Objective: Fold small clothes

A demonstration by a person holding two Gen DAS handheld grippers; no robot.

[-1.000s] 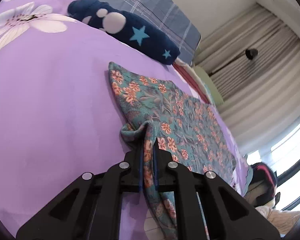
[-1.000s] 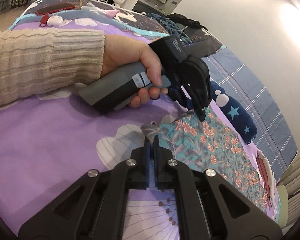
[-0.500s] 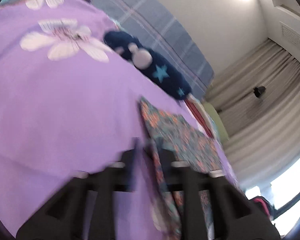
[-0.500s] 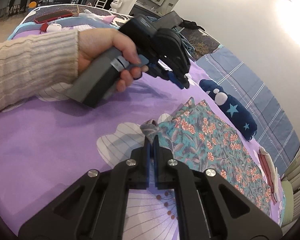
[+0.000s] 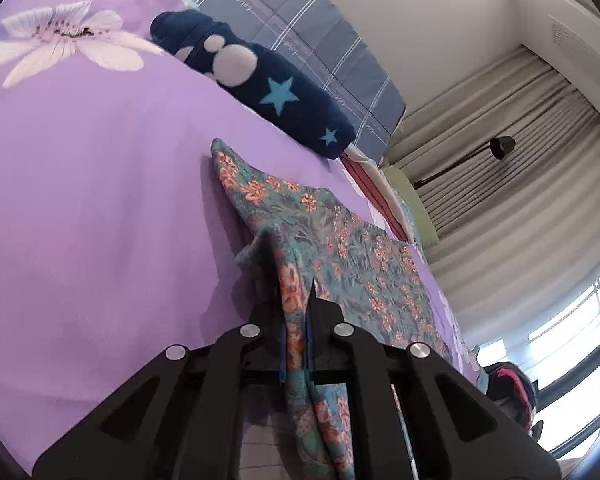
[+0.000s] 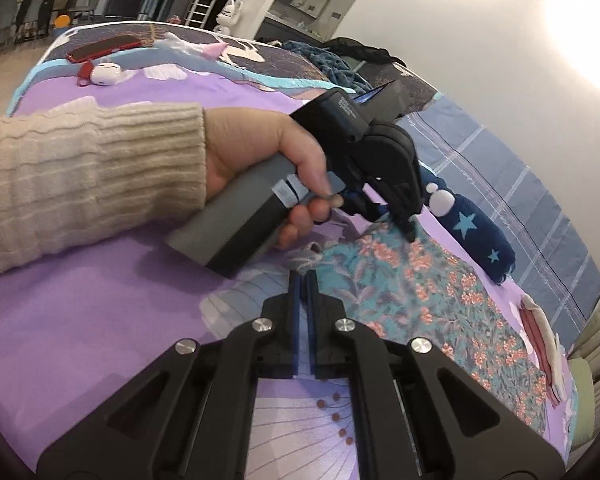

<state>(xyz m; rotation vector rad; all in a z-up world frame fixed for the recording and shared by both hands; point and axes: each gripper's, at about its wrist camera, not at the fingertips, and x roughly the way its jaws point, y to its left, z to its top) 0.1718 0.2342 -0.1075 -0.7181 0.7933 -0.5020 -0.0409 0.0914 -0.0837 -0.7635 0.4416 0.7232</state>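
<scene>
- Your left claw point(image 5: 294, 300) is clamped on a bunched edge of the floral garment point(image 5: 352, 256); the cloth runs up between the blue pads and hangs in a ridge ahead of the tips.
- The pinch is a narrow one on a gathered fold. If you pull away quickly, the cloth may slide out, or you may lift only one layer and the fold will come out crooked.
- Your right claw point(image 6: 302, 280) is clenched at the garment's near corner point(image 6: 306, 258). From the right wrist view I cannot tell for sure that cloth is between its pads; the corner sits right at the tips. If it holds nothing, that corner will stay behind when you lift.
- The garment lies spread on the purple bed point(image 5: 88, 208), its far end reaching toward the navy star cushion point(image 5: 260, 88) without touching it. Swinging the cloth that way could drag it against the cushion.
- Your two claws are near each other on the same end of the garment. Lifting unevenly would twist that edge.
- Your left hand point(image 6: 260, 160) wraps the grey handle, sleeve point(image 6: 88, 184) coming in from the left of the right wrist view, claw tilted down with its tips on the cloth.
- Your right claw points downward at the bed, low over it.
</scene>
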